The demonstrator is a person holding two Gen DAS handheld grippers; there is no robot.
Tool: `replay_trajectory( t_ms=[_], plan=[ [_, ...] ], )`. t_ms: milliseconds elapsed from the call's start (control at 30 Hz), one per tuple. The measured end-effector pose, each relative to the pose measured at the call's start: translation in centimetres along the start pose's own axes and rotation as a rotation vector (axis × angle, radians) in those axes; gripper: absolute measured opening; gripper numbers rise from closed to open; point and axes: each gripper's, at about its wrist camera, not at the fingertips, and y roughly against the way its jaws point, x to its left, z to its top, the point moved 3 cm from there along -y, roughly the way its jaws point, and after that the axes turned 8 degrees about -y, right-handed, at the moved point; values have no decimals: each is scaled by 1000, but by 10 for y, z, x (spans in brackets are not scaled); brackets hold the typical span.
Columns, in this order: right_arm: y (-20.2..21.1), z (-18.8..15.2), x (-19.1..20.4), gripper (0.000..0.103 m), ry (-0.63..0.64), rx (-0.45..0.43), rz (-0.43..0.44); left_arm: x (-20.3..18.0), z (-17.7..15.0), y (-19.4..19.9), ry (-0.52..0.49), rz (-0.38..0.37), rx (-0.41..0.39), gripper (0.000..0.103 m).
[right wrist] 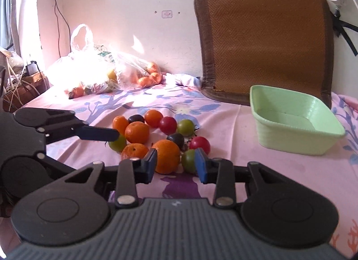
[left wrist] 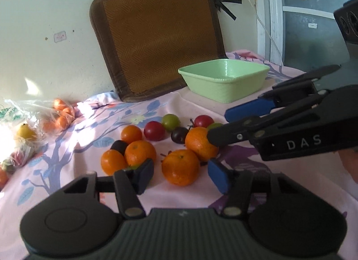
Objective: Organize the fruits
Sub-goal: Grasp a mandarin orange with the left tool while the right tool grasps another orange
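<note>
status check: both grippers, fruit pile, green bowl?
Left gripper astride an orange, grip unclear. Right gripper likewise, astride another orange. Green bowl empty. Path to it clear.

Sun glare washes out the plastic bags (right wrist: pixel 89 74) so their fruit blurs, and a green fruit (left wrist: pixel 134 167) hides mostly behind the left gripper's (left wrist: pixel 181 175) fingers (left wrist: pixel 144 173).
</note>
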Motion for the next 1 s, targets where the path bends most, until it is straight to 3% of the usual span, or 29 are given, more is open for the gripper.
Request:
replay_trajectory(
  t_ms=[67, 167, 300, 400, 500, 567, 600, 700, 767, 867, 1000],
  plan=[
    [-9, 4, 3, 40, 11, 28, 22, 1, -2, -5, 3, -12, 15, 52],
    [-22, 6, 7, 40, 39, 68, 30, -4, -5, -10, -31, -3, 28, 42],
    [-26, 5, 3, 34, 34, 85, 38, -9, -8, -6, -56, 21, 21, 40],
    [-15, 3, -6, 32, 5, 91, 56, -12, -2, 6, -18, -22, 0, 40],
    [11, 7, -19, 29, -40, 5, 87, -19, 26, 15, -23, -45, -66, 40],
    [28, 19, -33, 24, -48, -76, 44, -24, 54, 10, -33, -48, -110, 40],
    [34, 27, -43, 4, -56, -126, 7, -27, 71, 2, -30, -58, -127, 40],
    [44, 52, -87, 3, -111, -233, -115, -34, 114, -39, -5, -145, -127, 41],
    [35, 61, -119, 3, -152, -235, -187, -33, 130, -69, 46, -189, -95, 41],
    [32, 58, -153, 4, -245, -213, -153, -27, 135, -95, 133, -205, -63, 41],
    [47, 31, -192, 8, -354, -202, -167, -36, 121, -85, 163, -240, -73, 41]
  ],
)
